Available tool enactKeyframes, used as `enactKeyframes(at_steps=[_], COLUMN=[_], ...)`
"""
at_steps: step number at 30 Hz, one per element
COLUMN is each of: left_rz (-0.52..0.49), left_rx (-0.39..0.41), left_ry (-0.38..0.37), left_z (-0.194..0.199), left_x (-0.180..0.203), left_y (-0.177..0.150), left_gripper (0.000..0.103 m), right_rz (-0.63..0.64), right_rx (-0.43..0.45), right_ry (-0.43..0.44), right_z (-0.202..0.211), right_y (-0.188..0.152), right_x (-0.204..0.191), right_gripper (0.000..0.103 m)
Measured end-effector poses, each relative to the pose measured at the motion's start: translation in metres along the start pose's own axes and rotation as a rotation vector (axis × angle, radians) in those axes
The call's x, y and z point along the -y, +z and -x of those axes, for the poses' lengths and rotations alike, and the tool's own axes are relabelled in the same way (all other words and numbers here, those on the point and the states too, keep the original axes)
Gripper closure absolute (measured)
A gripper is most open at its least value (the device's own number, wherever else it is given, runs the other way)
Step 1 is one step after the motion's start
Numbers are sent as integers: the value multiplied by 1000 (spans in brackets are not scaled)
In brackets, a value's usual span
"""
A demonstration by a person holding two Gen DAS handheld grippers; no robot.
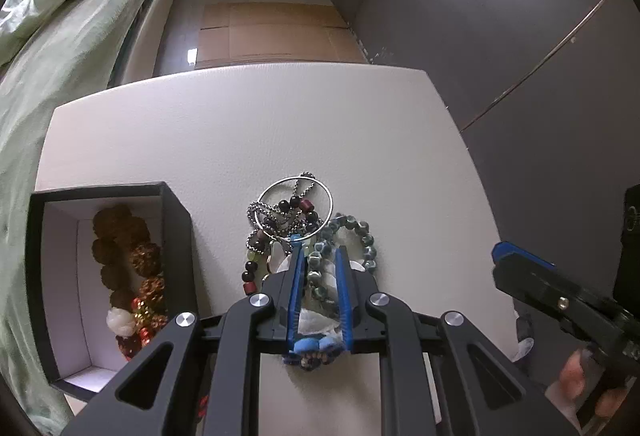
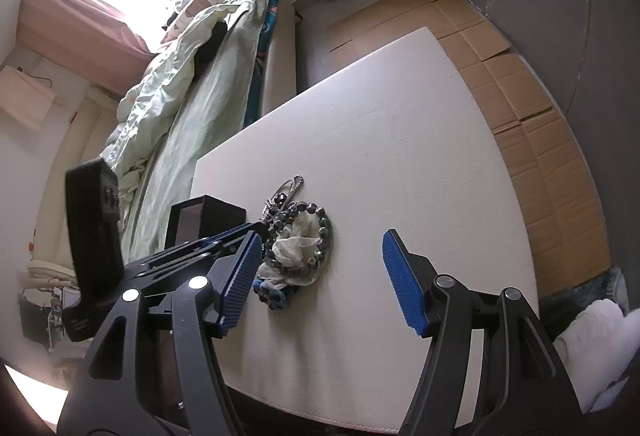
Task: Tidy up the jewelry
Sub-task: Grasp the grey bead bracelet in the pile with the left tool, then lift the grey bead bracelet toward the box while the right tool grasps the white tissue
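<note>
Blue ribbed pads of the left gripper (image 1: 318, 256) are closing narrowly around one side of a grey-green beaded bracelet (image 1: 352, 236) with a crumple of sheer white fabric inside its loop, and the pads appear to be pinching a strand of beads and some fabric, though real pressure is hard to confirm. The bracelet is lying flat at the near end of a tangled heap that also holds a thin silver wire hoop (image 1: 295, 207), a ball chain and dark and red beads; the heap's long axis is running straight away from the jaws. An open black cardboard box (image 1: 176, 228) with white lining, already holding brown and red beaded pieces, is standing just left of the heap, so the carry looks short and leftward. The right gripper (image 2: 320, 276) is hanging with its jaws wide apart and empty, to the right of the pile, farther from the work. Everything is resting on a white textured tabletop (image 1: 240, 123), with a bed under pale green bedding (image 1: 60, 75) alongside and flattened cardboard on the floor beyond.
</note>
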State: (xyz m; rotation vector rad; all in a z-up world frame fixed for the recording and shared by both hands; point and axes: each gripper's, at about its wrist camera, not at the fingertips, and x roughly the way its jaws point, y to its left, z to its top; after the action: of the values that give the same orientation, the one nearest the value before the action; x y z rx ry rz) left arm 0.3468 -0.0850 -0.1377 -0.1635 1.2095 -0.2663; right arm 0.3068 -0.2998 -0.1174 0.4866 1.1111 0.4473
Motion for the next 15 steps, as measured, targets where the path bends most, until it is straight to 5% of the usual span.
enactKeyframes(at_steps=[15], left_rz=[-10], left_rx=[8], left_ry=[-2], left_z=[-5], left_x=[4], left_y=[-2], left_gripper=[97], right_rz=[-8], right_rx=[-7], right_ry=[5], right_z=[0], right_y=[-1], right_x=[2], right_gripper=[39])
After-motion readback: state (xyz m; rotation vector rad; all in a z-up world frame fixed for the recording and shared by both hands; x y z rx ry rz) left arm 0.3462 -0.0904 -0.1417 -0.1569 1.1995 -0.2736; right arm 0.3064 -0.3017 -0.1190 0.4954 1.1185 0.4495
